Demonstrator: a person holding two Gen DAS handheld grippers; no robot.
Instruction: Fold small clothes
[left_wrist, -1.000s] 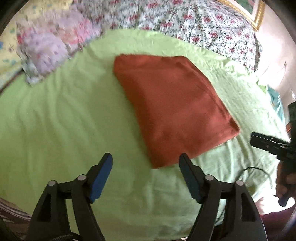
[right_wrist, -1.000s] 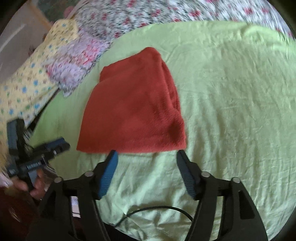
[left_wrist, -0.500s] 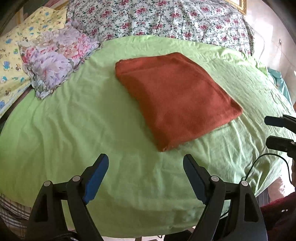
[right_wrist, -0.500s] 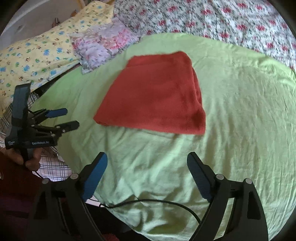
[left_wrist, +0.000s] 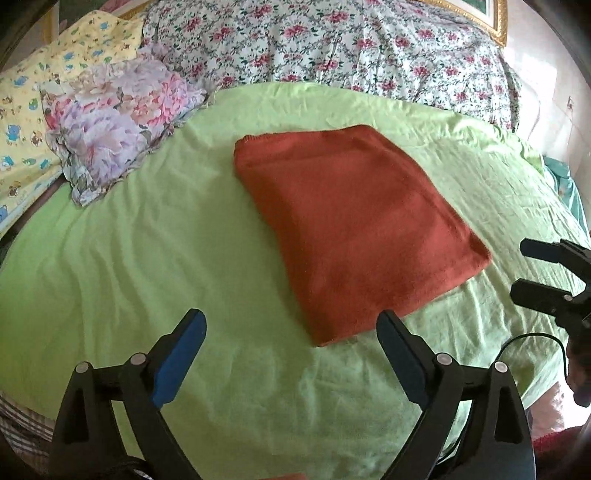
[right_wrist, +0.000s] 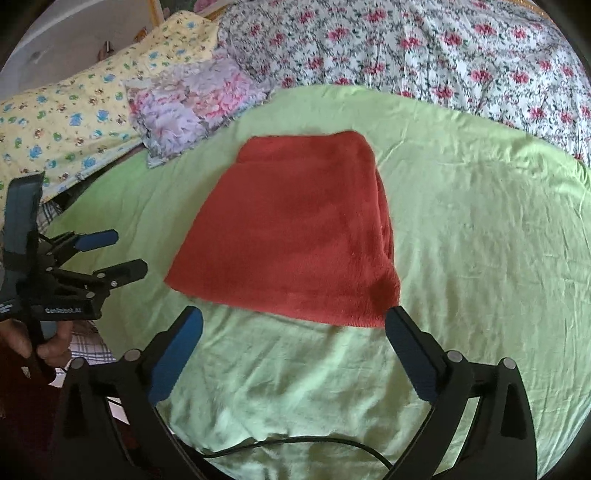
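Observation:
A rust-red cloth (left_wrist: 354, 221) lies folded flat in a rectangle on the light green bedsheet (left_wrist: 129, 266); it also shows in the right wrist view (right_wrist: 295, 240). My left gripper (left_wrist: 291, 325) is open and empty, held above the sheet just short of the cloth's near corner. My right gripper (right_wrist: 293, 321) is open and empty, just short of the cloth's near edge. Each gripper shows in the other's view: the right one (left_wrist: 546, 273) at the right edge, the left one (right_wrist: 107, 254) at the left, both with fingers apart.
A pastel floral pillow (left_wrist: 114, 122) and a yellow printed pillow (left_wrist: 26, 110) lie at the back left. A flowered quilt (left_wrist: 351, 48) runs along the back. A black cable (right_wrist: 295, 443) hangs over the bed's front edge.
Both grippers have pulled back and up from the cloth and opened wider. The folded cloth has stayed in place on the sheet.

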